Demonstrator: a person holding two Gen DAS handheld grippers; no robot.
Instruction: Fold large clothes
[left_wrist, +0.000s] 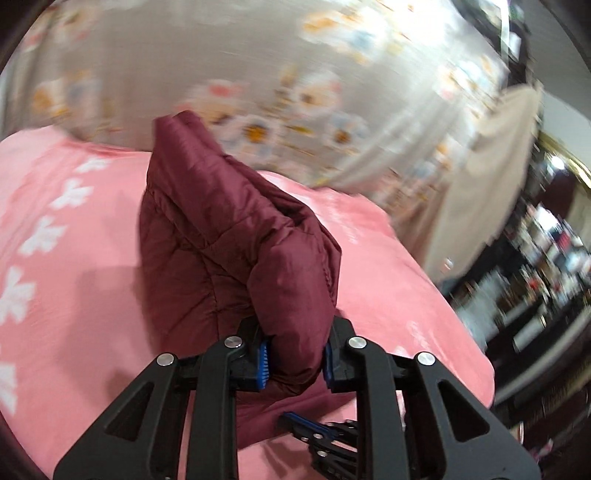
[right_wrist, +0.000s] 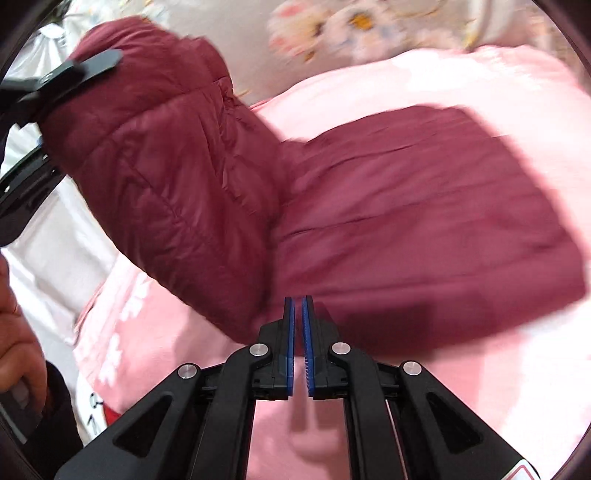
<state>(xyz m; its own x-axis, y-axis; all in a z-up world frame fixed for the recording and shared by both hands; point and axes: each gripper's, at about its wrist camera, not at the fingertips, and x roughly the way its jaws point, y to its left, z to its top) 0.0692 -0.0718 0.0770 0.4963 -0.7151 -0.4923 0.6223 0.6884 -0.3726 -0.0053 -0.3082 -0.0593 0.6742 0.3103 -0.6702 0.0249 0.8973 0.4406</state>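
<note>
We hold our left tool (left_wrist: 295, 360) raised above the bed (left_wrist: 66, 258), its blue pads (left_wrist: 263, 363) pinching a thick fold of the maroon puffer jacket (left_wrist: 221, 240) and lifting that end up off the pink bedspread. Our right tool (right_wrist: 298, 343) sits low over the bed just beside the jacket's (right_wrist: 406, 221) near edge, pads pressed almost together with only a thin slit between them and nothing in it. The rest of the jacket lies spread flat on the bed. A bare hand (right_wrist: 16, 332) shows left of the jacket.
</note>
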